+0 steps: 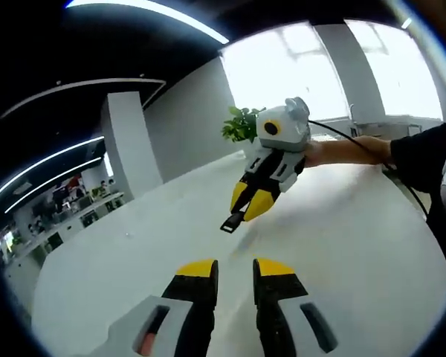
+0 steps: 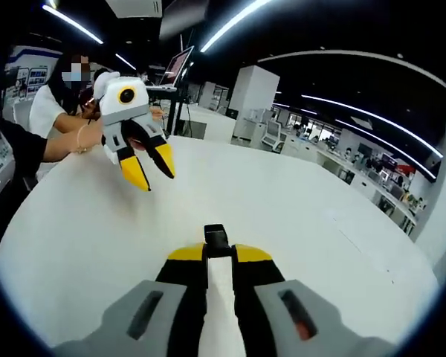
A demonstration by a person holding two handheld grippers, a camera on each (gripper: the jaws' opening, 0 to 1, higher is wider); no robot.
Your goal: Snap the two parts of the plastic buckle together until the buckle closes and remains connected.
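Mid-task: the right gripper (image 2: pixel 219 254) pinches one black buckle part (image 2: pixel 215 239) at lower centre; the left gripper (image 1: pixel 236 268), jaws narrowly parted and empty, must fetch the mate

views face each other, sharing white table (image 1: pixel 357 223)

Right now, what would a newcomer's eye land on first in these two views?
The yellow-tipped right gripper, raised over the broad white table in the left gripper view, pinching a small black plastic buckle piece between its jaws. Then the left gripper, seen in the right gripper view, held up over the table's far left side with its jaws apart and nothing between them.
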